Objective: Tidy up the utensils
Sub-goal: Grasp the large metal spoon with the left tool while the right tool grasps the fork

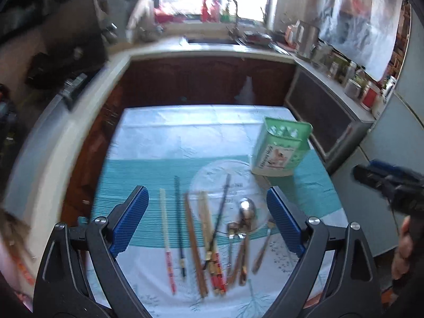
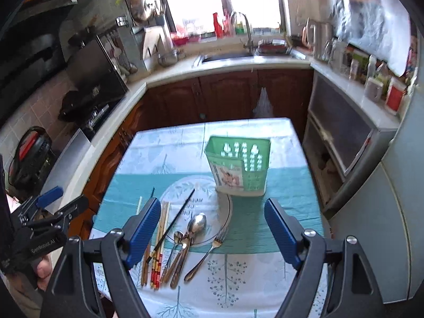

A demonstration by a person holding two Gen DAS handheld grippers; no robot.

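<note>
Both jaws gaping wide, empty: left gripper (image 1: pixel 208 221) and right gripper (image 2: pixel 212 232) hovering over utensils (image 2: pixel 182 241) lying at plate's (image 2: pixel 225 213) near rim; green holder (image 2: pixel 239 165) standing behind, tablecloth (image 2: pixel 288 190) beside it lying open.

chopsticks (image 2: pixel 159 241), spoons (image 2: pixel 197 224) and a fork (image 2: pixel 212 245) lie side by side, heads resting on a clear plate (image 2: pixel 228 206). a green perforated holder (image 2: pixel 238 167) stands upright, touching the plate's far rim.

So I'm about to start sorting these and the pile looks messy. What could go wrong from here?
The chopsticks and spoons overlap, so wide open jaws may pinch several at once or scatter them. Some rest on the glass plate, which could slide or get knocked. The green holder looks light and might tip when utensils drop in.
</note>
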